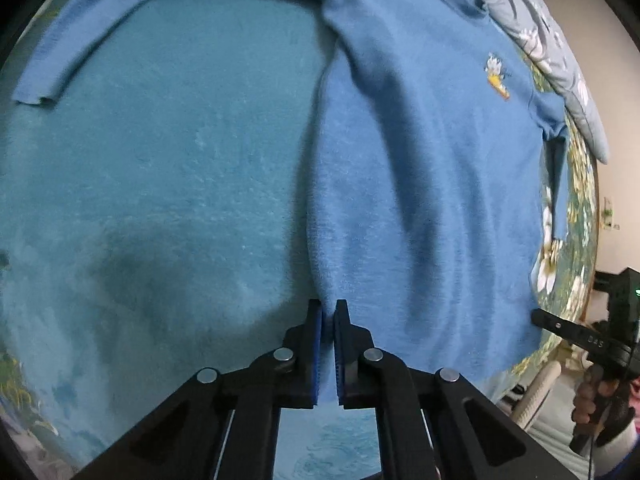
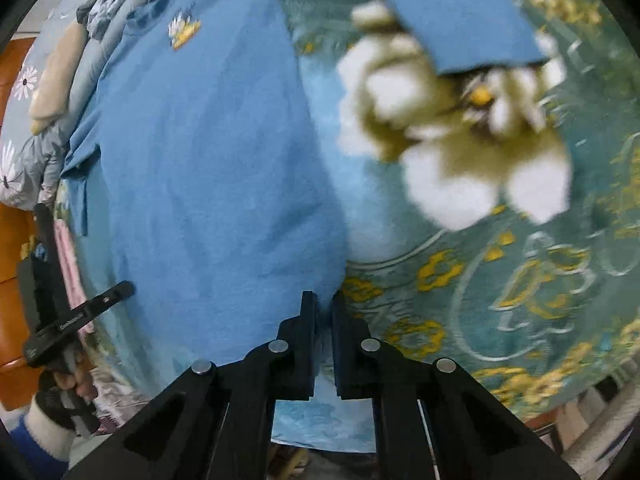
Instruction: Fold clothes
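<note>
A blue sweater (image 1: pixel 420 160) (image 2: pixel 208 160) with a small duck emblem (image 1: pixel 496 76) (image 2: pixel 182 30) lies flat, front up, on a teal bedspread (image 1: pixel 160 160). One sleeve (image 1: pixel 80 40) spreads out to the left, and the other sleeve (image 2: pixel 460 12) lies over a white flower print. My left gripper (image 1: pixel 328 320) is shut on the hem's left corner, with blue cloth between its pads. At the hem's right corner, my right gripper (image 2: pixel 325 308) is likewise shut on the fabric. Each gripper also shows at the other view's edge: right gripper (image 1: pixel 540 316), left gripper (image 2: pixel 128 288).
A grey floral quilt (image 1: pixel 560 40) (image 2: pixel 40 140) is bunched behind the sweater's collar. The bedspread (image 2: pixel 480 300) carries yellow and white flower patterns toward the bed's edge. A gloved hand (image 1: pixel 592 400) (image 2: pixel 72 384) holds each gripper's handle. An orange wooden surface (image 2: pixel 12 260) lies beyond the bed.
</note>
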Action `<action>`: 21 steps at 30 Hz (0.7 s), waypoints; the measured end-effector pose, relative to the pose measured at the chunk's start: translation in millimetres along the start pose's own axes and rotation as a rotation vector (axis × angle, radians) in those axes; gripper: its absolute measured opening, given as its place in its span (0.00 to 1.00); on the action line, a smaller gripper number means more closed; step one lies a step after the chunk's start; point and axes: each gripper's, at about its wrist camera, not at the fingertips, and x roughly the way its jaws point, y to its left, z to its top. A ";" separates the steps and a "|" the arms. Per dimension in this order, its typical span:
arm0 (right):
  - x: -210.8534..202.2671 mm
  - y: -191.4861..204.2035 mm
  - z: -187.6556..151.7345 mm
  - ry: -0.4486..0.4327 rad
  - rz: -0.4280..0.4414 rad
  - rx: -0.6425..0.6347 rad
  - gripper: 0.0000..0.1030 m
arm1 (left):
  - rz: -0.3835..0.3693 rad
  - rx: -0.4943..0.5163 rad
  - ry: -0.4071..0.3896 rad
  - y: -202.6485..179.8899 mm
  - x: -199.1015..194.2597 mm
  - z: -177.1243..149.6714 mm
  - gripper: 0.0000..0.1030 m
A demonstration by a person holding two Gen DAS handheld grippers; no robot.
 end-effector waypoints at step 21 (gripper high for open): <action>-60.1 -19.2 -0.9 -0.161 -0.028 0.110 0.22 | 0.076 -0.006 -0.064 -24.7 -53.1 -20.5 0.58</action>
